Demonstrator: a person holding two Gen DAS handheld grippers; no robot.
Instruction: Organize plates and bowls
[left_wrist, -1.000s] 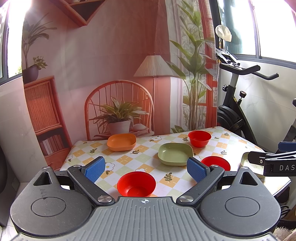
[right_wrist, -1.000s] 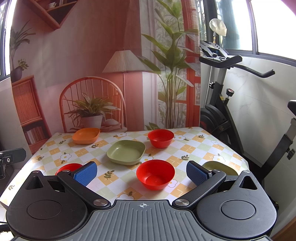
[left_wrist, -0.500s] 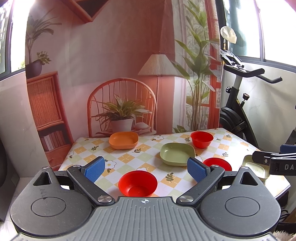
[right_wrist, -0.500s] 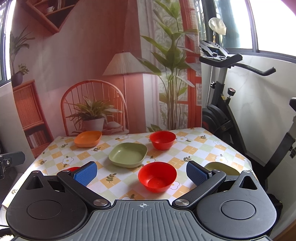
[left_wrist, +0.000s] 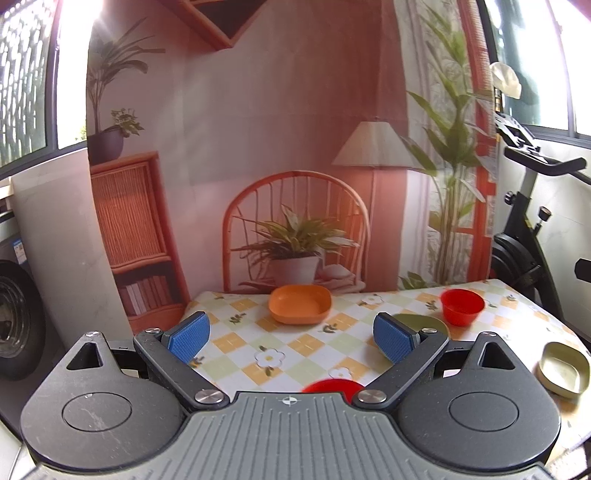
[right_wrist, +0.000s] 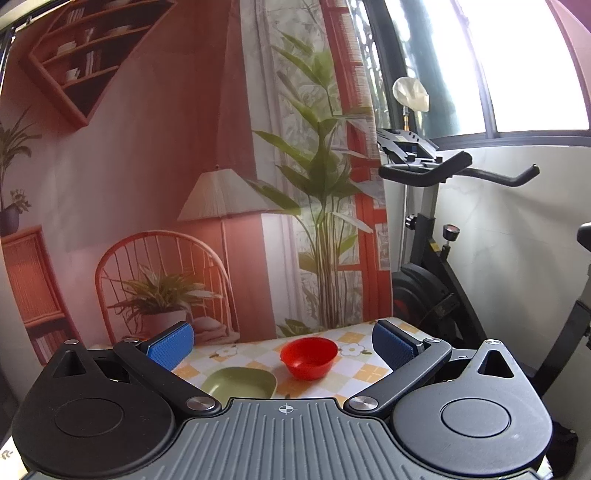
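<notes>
Left gripper (left_wrist: 290, 338): jaws spread wide, blue pads (left_wrist: 189, 336) well apart, nothing between them but tablecloth. It hangs above the near edge of the table (left_wrist: 236, 341), tilted up toward the backdrop.

Framed between the left pads, upper centre of that gap: orange plate (left_wrist: 300, 303), squarish with rounded corners, resting upright near the far table edge. Low in the gap, just above the gripper body: rim of a red bowl (left_wrist: 332, 386), mostly cut off and blurred. Behind the right-hand pad: a sliver of the green plate (left_wrist: 424, 322), partly hidden. Right of that, toward the far right of the table: a second red bowl (left_wrist: 462, 307), upright, apart from the green plate. Lower right of the frame, at the table's right edge: an olive dish (left_wrist: 563, 369), by itself.

Right gripper (right_wrist: 282, 343): also fully spread, holding nothing. Between its pads, centre of frame: the small red bowl (right_wrist: 308, 357) on the checked cloth. Lower left of it, just above the gripper body: the green plate (right_wrist: 240, 382), near the bowl but not touching.

Beyond the table: printed backdrop (right_wrist: 147, 166) with chair, lamp and plants; exercise bike (right_wrist: 436, 258) at right.
</notes>
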